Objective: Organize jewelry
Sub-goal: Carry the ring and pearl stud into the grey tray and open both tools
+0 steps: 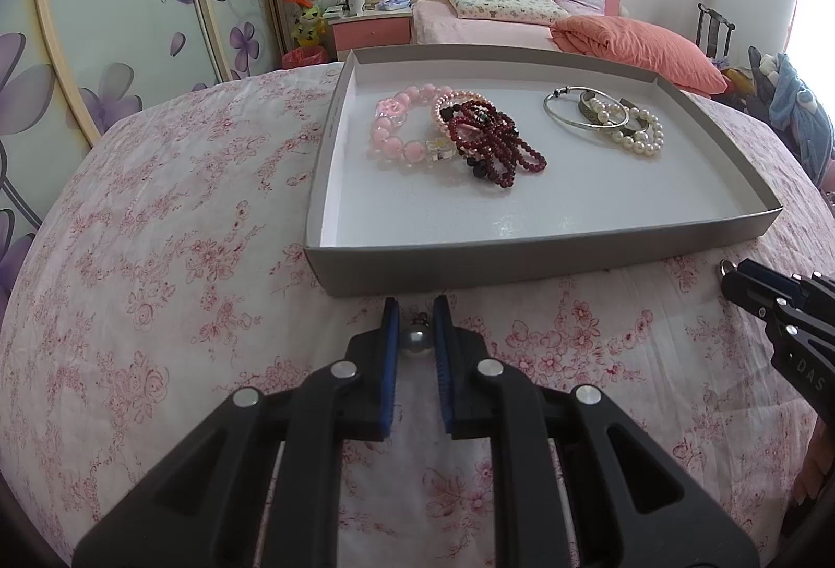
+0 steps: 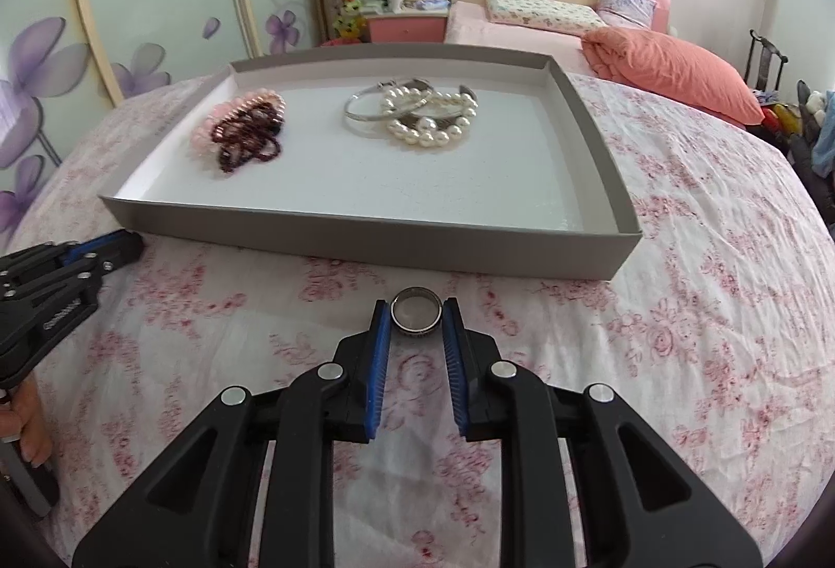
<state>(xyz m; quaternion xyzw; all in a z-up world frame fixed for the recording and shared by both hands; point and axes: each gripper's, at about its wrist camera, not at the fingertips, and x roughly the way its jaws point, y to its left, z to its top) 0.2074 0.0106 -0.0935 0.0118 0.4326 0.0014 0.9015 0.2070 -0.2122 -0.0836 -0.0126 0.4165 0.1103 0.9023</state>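
Observation:
A grey cardboard tray (image 1: 522, 257) (image 2: 365, 237) lies on the floral tablecloth. Inside it, pink and dark red bead bracelets (image 1: 459, 132) (image 2: 240, 130) form one pile, silver bangles and pearl bracelets (image 1: 610, 119) (image 2: 422, 114) another. My left gripper (image 1: 416, 323) is shut on a grey pearl earring (image 1: 416, 339) just in front of the tray's near wall. My right gripper (image 2: 417, 320) is shut on a silver ring (image 2: 417, 311), also just short of the tray; its tip with the ring shows in the left wrist view (image 1: 730, 276).
The round table carries a pink floral cloth (image 1: 156, 281) (image 2: 704, 281). Behind it stand a bed with an orange quilt (image 1: 636, 41), a pink nightstand (image 1: 370, 28) and a flower-patterned wardrobe (image 1: 104, 20). The left gripper shows at the left edge of the right wrist view (image 2: 62, 276).

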